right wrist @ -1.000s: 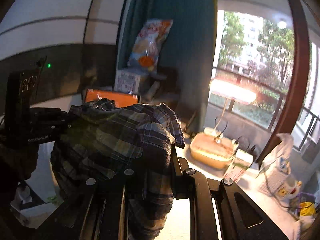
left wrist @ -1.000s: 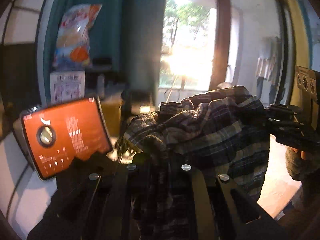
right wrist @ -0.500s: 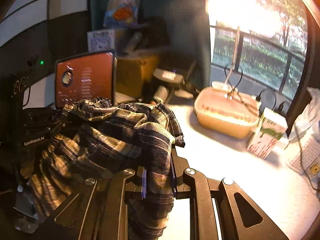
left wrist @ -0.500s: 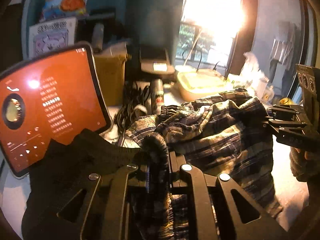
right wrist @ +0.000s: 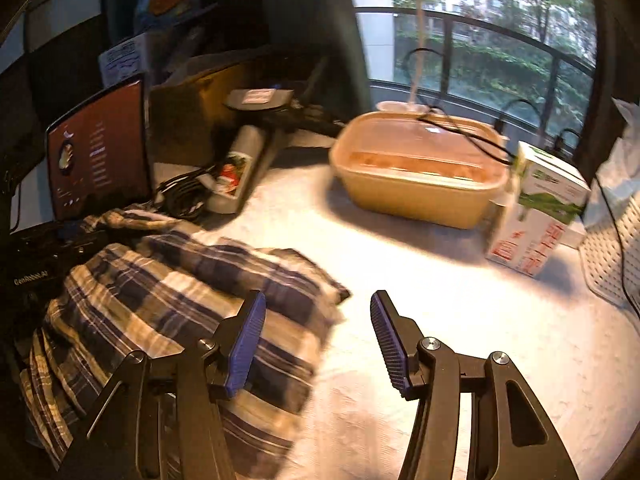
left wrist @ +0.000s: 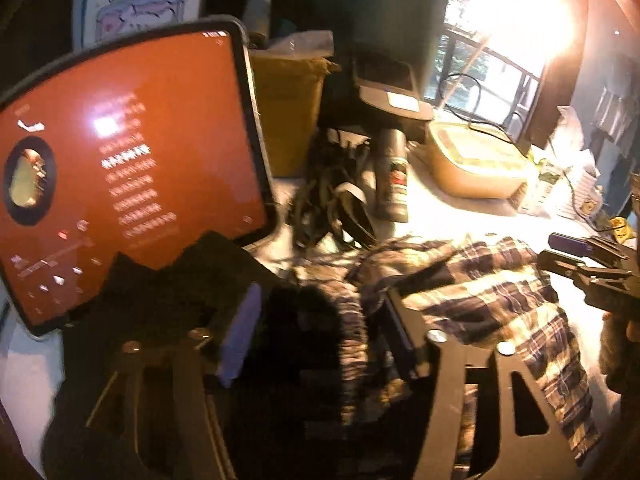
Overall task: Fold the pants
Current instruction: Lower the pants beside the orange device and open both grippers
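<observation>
The plaid pants (right wrist: 180, 300) lie bunched on the white table (right wrist: 460, 320). My right gripper (right wrist: 316, 320) hangs just above their right edge. Its jaws are opening, with blue pads apart and no cloth pinched; the left pad (right wrist: 244, 344) is over the fabric. In the left wrist view the pants (left wrist: 480, 300) spread to the right. My left gripper (left wrist: 320, 320) is opening too; the gathered waistband lies loose between its fingers without being pressed. Each gripper shows in the other's view: the right gripper (left wrist: 588, 264) and the left gripper (right wrist: 40, 256).
A tablet (left wrist: 128, 168) with an orange screen stands at the left, dark cloth (left wrist: 180, 280) at its foot. Behind the pants lie tangled cables (left wrist: 332, 200) and a spray can (left wrist: 394, 176). A beige lidded container (right wrist: 416, 168) and a carton (right wrist: 544, 216) stand at the back right.
Both grippers came down from holding the pants up in the air. Their jaws have parted and let the cloth go, and the pants now rest on the table.
</observation>
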`<state>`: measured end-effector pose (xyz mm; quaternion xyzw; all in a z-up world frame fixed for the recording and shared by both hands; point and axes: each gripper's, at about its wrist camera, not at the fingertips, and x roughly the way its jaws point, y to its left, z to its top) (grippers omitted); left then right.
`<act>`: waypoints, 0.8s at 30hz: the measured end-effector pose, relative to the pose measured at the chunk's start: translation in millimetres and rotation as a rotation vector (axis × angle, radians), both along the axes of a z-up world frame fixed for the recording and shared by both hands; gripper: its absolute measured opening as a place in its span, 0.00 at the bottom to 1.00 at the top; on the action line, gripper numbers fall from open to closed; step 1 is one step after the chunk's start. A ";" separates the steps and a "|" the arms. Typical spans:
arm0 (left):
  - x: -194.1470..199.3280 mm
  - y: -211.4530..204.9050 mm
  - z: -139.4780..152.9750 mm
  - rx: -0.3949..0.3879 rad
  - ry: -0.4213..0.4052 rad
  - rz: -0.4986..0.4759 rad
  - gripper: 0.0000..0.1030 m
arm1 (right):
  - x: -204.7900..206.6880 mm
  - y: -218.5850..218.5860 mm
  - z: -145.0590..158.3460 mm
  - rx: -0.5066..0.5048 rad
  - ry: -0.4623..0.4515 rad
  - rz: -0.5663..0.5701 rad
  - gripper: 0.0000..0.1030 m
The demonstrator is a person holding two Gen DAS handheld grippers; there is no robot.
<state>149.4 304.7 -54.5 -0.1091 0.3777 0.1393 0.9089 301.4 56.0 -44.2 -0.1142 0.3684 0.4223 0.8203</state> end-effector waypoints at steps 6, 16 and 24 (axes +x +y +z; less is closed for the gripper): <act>-12.0 -4.7 17.7 0.062 -0.004 0.046 0.77 | -3.2 -32.4 8.8 0.013 0.000 -0.051 0.56; -41.0 -13.8 45.2 0.076 -0.086 0.120 0.93 | -29.0 -81.4 24.7 0.025 -0.021 -0.093 0.56; -48.0 -63.5 47.2 0.069 -0.092 -0.007 0.93 | -51.9 -119.2 34.8 0.037 -0.041 -0.131 0.57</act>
